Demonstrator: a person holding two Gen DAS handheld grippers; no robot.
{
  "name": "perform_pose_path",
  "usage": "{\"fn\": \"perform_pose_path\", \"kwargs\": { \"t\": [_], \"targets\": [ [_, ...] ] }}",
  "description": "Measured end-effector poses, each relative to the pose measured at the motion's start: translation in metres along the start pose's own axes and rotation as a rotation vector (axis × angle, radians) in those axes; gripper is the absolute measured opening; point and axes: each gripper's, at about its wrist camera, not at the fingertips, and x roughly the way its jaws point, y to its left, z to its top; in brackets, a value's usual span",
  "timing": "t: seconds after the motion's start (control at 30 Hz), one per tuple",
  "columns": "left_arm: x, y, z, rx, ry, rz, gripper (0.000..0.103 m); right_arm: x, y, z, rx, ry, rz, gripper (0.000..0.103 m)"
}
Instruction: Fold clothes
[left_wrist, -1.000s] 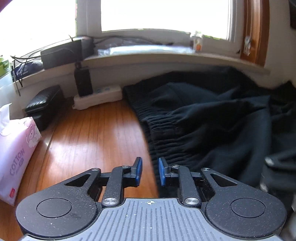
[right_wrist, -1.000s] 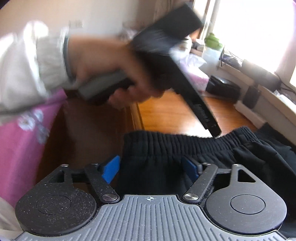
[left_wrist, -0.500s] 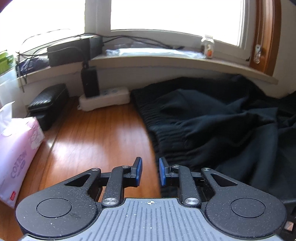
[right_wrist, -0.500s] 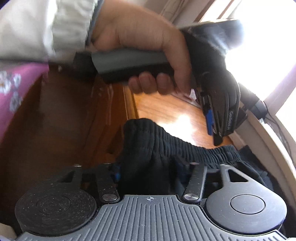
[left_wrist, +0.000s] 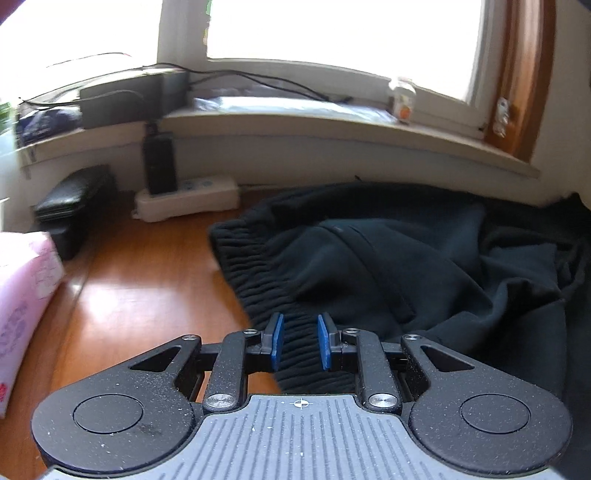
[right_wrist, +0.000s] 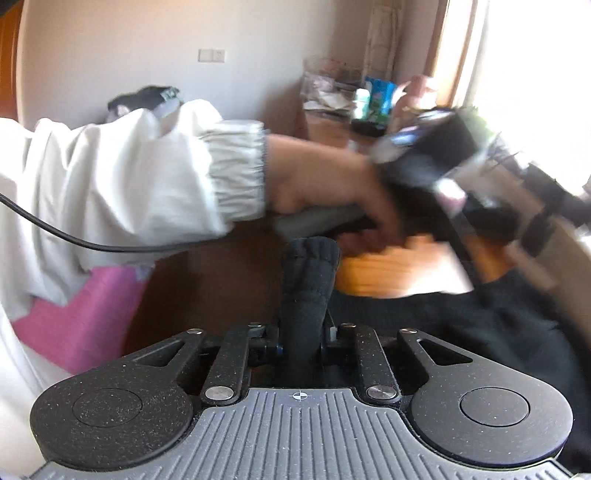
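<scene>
Black trousers (left_wrist: 388, 266) lie crumpled on the wooden table (left_wrist: 147, 295), their ribbed waistband (left_wrist: 258, 273) facing me. My left gripper (left_wrist: 300, 345) hovers just over that waistband, its blue pads a narrow gap apart, and the fabric shows behind the gap, not pinched. In the right wrist view my right gripper (right_wrist: 301, 343) is closing, and its pads press on a bunched corner of the waistband (right_wrist: 310, 273) that stands up between them. The rest of the trousers (right_wrist: 480, 317) trails off to the right. A hand (right_wrist: 325, 184) in a white sleeve (right_wrist: 147, 166) holds the blurred left gripper beyond.
A white power strip (left_wrist: 188, 197), a black case (left_wrist: 74, 199) and a pink tissue pack (left_wrist: 26, 280) sit along the table's left and back. A windowsill (left_wrist: 332, 125) with a small bottle (left_wrist: 402, 99) runs behind. Pink cloth (right_wrist: 85, 314) and a black cable (right_wrist: 74, 240) are at the left.
My right jaws have closed on the waistband corner and lifted it into a bunch. The left gripper has shifted from over bare wood to over the waistband, its gap unchanged.
</scene>
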Motion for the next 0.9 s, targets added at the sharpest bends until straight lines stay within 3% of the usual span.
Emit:
{"fn": "perform_pose_path", "kwargs": {
  "t": [0.1, 0.23, 0.4, 0.53, 0.63, 0.77, 0.9],
  "targets": [
    [-0.007, 0.010, 0.002, -0.035, -0.029, 0.048, 0.022, -0.024, -0.028, 0.010, -0.078, 0.022, -0.123, 0.015],
    [-0.015, 0.018, 0.006, -0.068, -0.065, 0.071, 0.022, -0.026, -0.075, 0.022, -0.247, 0.096, -0.347, 0.014],
    [-0.023, 0.021, 0.013, -0.091, -0.115, 0.089, 0.022, 0.003, -0.129, 0.032, -0.451, 0.177, -0.483, 0.014],
    [-0.027, 0.023, 0.015, -0.115, -0.143, 0.088, 0.026, 0.041, -0.157, 0.035, -0.608, 0.147, -0.549, 0.014],
    [-0.029, 0.027, 0.013, -0.134, -0.147, 0.087, 0.026, 0.084, -0.169, 0.028, -0.721, 0.110, -0.549, 0.014],
    [-0.027, 0.034, 0.009, -0.156, -0.131, 0.090, 0.026, 0.138, -0.193, 0.008, -0.669, 0.141, -0.542, 0.017],
    [-0.029, 0.032, 0.013, -0.168, -0.157, 0.090, 0.027, 0.142, -0.221, -0.006, -0.476, 0.093, -0.531, 0.051]
  ]
}}
